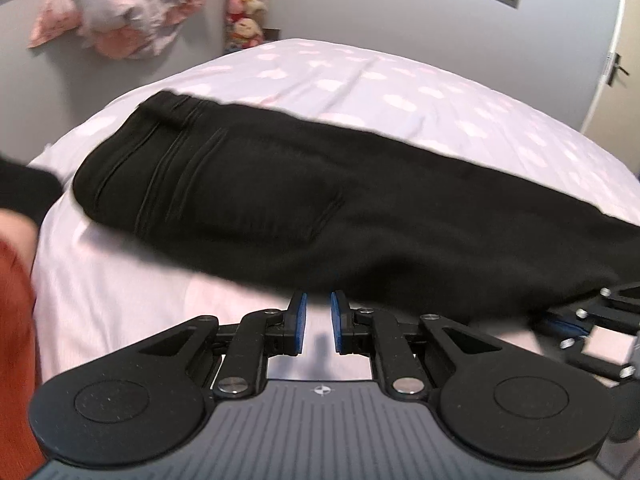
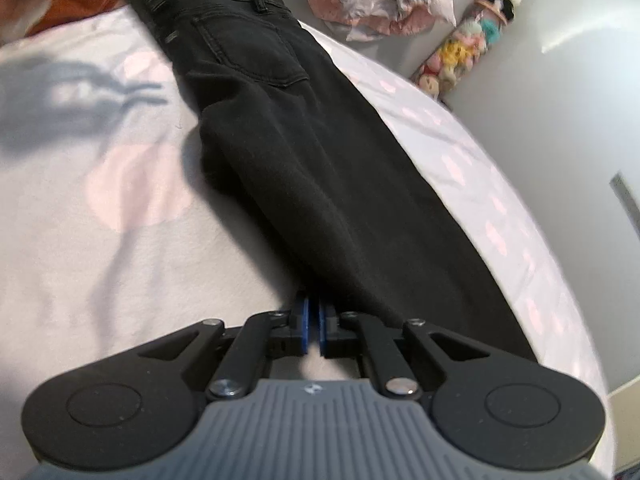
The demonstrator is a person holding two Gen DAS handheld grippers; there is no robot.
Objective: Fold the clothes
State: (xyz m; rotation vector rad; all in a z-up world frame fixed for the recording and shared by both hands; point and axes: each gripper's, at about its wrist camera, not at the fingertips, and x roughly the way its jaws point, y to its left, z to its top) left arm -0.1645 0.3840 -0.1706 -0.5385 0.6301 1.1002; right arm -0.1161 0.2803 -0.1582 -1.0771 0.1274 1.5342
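Note:
A pair of black jeans [image 1: 280, 196] lies folded lengthwise across the bed, waistband at the left in the left wrist view and at the top in the right wrist view, where the jeans [image 2: 304, 160] show a back pocket. My left gripper [image 1: 319, 308] is open by a narrow gap at the jeans' near edge, with nothing between its blue pads. My right gripper [image 2: 314, 312] is pinched on the near edge of a leg, and the cloth there is lifted off the sheet. It also shows as the right gripper [image 1: 588, 320] at the right edge of the left wrist view.
The bed [image 1: 120, 300] has a pale sheet with pink cloud shapes. A crumpled pink and white cloth [image 1: 120, 4] and a tube of plush toys [image 2: 468, 44] stand by the grey wall. A door [image 1: 616, 52] is at far right. A person's orange garment [image 1: 14, 340] is at left.

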